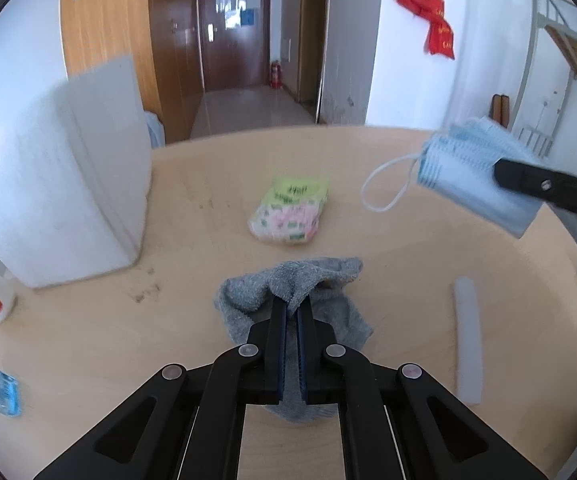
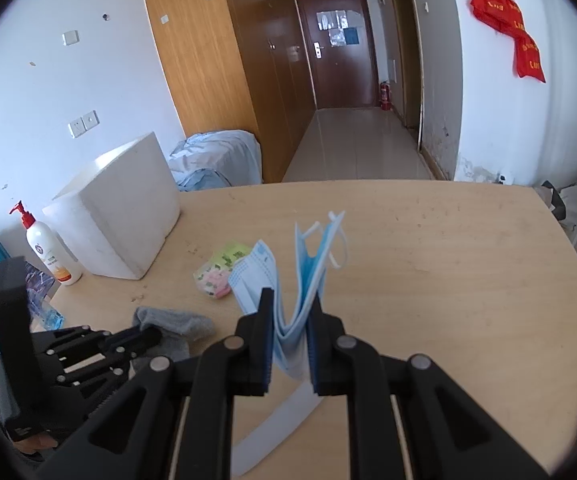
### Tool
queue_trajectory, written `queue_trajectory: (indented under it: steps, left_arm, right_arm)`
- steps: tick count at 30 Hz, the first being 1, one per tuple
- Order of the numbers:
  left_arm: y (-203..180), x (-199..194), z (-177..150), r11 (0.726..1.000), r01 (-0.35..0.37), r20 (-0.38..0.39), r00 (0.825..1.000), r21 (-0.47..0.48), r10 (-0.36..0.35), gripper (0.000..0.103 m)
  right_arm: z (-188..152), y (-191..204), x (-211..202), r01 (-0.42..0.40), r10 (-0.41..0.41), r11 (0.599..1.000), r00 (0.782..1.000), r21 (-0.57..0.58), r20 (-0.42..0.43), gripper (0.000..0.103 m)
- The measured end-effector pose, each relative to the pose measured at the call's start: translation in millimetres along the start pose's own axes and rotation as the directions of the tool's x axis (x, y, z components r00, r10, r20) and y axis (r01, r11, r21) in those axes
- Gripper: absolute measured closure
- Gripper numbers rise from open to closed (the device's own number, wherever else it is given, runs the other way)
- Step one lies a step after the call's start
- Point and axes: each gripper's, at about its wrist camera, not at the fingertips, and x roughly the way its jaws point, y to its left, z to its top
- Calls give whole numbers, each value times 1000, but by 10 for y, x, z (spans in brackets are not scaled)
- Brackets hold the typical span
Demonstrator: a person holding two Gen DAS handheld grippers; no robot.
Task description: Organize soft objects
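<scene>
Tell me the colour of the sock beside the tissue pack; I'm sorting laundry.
The sock is plain grey, seen best in the left wrist view.

White foam box (image 2: 116, 222) set on wooden table (image 2: 448, 280) at left, pump lotion bottle (image 2: 50, 250) beside it, red banners (image 2: 508, 28) hung on right wall, fire extinguisher (image 2: 385, 96) by brown door (image 2: 338, 48), wall sockets (image 2: 83, 124) seen left.
</scene>
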Motion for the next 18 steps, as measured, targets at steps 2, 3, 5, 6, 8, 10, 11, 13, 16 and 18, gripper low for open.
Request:
queue_trajectory:
  steps: [2,3,5,6,8,10,11,13,16,18]
  left_arm:
    - [-28,-108,18,1000,-5,27,1000,9,5,98]
    - [-39,-151,20,1000,-8,38,999,10,7,98]
    - [-56,-252,29,1000,-8,54,998,8,7,98]
    - [-59,-303,31,1000,-2,64,998,6,2,98]
    - [-74,-412,30,1000,-9,92,996,7,8,98]
    - [-84,-515,31,1000,-9,110,994,7,8,98]
    - [-89,-559,34,1000,-9,117,993,10,8,98]
    - [-78,-669,39,1000,-26,146,989,7,25,98]
    - [-40,-855,41,999,-45,186,981,-19,48,98]
    - [-4,-971,52,998,-50,203,978,-31,55,98]
  right_arm:
    - [2,25,-42,-3,3,1000,1000,-3,7,86]
    - [0,36,-63,-5,5,1000,1000,-4,9,86]
    - [-10,56,-109,-9,9,1000,1000,-9,15,86]
    - [-10,58,-131,-10,10,1000,1000,-12,17,86]
    - [-8,77,-190,-14,14,1000,1000,-17,26,86]
    - [-1,113,-249,-17,18,1000,999,-26,36,86]
    - [4,126,-274,-21,22,999,999,-29,41,86]
    - [-5,173,-336,-32,34,999,998,-36,53,86]
    - [-26,255,-415,-47,50,998,996,-45,67,86]
    - [-24,295,-449,-51,55,997,996,-53,75,86]
